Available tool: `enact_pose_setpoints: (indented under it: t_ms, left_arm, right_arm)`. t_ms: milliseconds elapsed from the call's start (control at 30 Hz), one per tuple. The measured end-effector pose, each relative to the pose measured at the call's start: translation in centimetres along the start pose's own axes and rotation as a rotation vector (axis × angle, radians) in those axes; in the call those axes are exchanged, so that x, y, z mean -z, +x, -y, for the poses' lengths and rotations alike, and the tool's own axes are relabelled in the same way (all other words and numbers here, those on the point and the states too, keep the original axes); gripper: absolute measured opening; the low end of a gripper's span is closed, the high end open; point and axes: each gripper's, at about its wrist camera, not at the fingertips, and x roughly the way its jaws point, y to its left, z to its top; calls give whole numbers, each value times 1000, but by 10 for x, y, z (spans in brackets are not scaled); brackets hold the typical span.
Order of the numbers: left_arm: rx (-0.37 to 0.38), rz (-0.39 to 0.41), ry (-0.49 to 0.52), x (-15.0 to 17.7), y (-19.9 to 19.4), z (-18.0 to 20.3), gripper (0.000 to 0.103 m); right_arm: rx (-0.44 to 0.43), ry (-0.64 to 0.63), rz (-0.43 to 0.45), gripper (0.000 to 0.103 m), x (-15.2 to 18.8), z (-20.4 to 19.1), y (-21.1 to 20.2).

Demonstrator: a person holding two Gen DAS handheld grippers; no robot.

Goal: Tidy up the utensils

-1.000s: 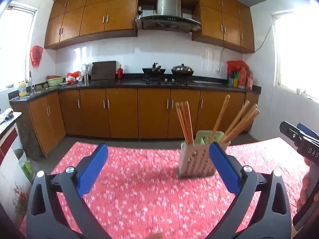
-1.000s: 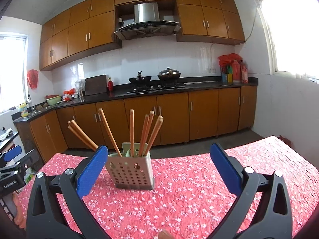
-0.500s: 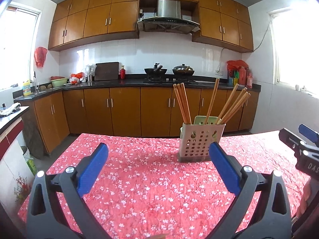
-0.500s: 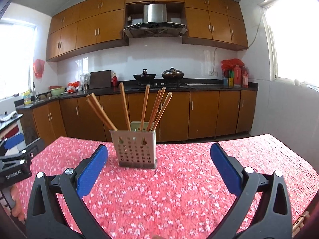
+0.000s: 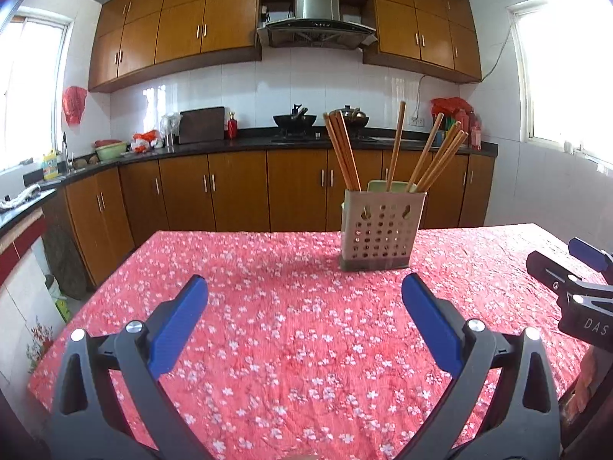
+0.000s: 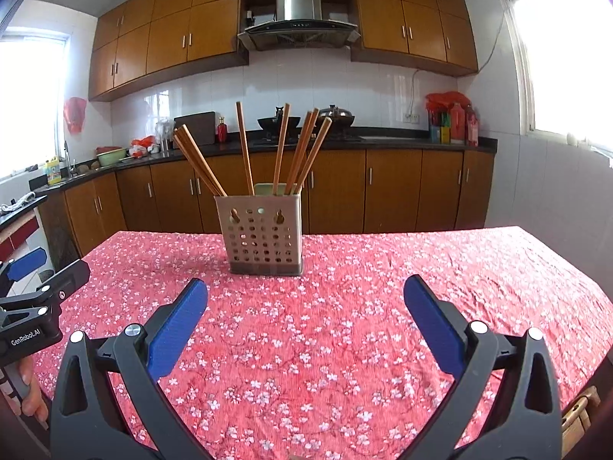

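Chopsticks (image 5: 398, 149) stand upright/leaning in perforated holder (image 5: 381, 230) at far centre of red floral tablecloth (image 5: 291, 329). Left gripper (image 5: 304, 299) & right gripper (image 6: 306, 301) both spread wide, w/ nothing between fingers, near edge, well apart from holder.
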Motion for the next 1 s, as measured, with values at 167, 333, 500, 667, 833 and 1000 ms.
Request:
enact_pose_setpoints:
  t_ms: [167,333,500,667,833,1000]
  left_arm:
    - [-2,-7,-4,5,-1,-1,99]
    - [2,-17,-11,8,1,-2,99]
    - [2,-23,-12,10,3,-2,99]
    - [4,-25,-12,10,4,-1,99]
    - [5,-26,-13,10,4,0,99]
    - [9,-27,-13,11,6,-1,99]
  right_arm:
    - [4,9,-14,101,6,2,1]
    - [4,12,-27,101,10,3,3]
    - [4,12,-34,101,13,3,3]
    - [1,19,-42,101,15,5,4]
    - [-1,24,-48,101,15,6,6]
    - [-2,25,-48,101,16,6,6]
